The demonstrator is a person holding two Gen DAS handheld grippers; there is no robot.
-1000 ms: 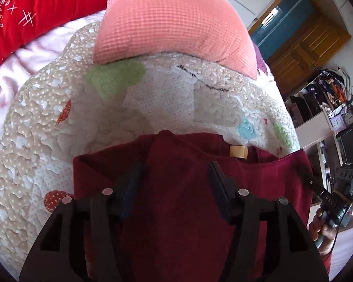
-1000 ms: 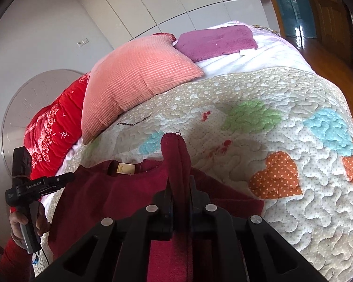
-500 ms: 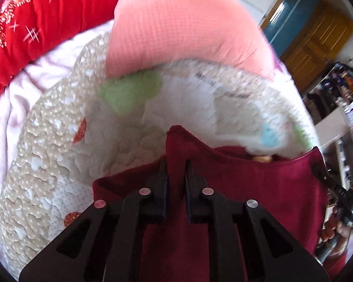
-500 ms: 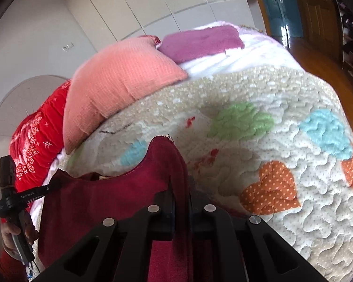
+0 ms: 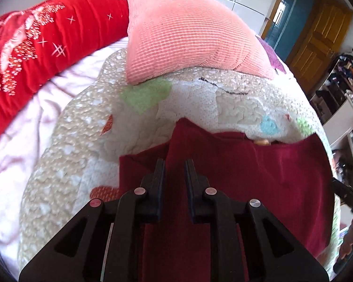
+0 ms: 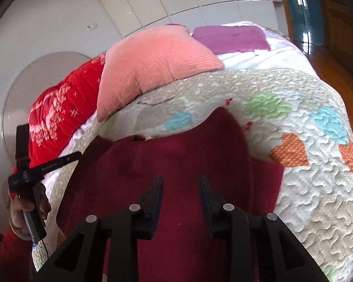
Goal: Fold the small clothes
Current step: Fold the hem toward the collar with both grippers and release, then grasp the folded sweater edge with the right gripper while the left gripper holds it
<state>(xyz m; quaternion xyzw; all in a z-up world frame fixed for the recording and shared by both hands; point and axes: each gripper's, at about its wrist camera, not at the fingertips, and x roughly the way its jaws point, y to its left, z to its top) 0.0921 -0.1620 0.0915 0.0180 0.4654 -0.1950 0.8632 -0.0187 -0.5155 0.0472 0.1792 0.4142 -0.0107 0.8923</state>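
A dark red garment [image 5: 258, 176] lies on the quilted bedspread; it also shows in the right wrist view [image 6: 176, 164]. My left gripper [image 5: 174, 164] has its fingers a narrow gap apart, with a raised fold of the garment between them. My right gripper [image 6: 181, 181] is open, its fingers spread over the flat red cloth and holding nothing. The left hand-held gripper shows at the left of the right wrist view [image 6: 42, 166].
A pink ribbed pillow [image 5: 188, 35] and a red blanket [image 5: 35, 47] lie at the bed's head. A purple cushion [image 6: 230, 38] sits farther back. The quilt [image 6: 317, 176] has coloured heart patches. A wooden door [image 5: 315, 37] and shelves [image 5: 346, 89] stand at the right.
My right gripper has opened and let go of the garment's fold, which now lies flat. My left gripper's fingers have parted slightly around its fold.
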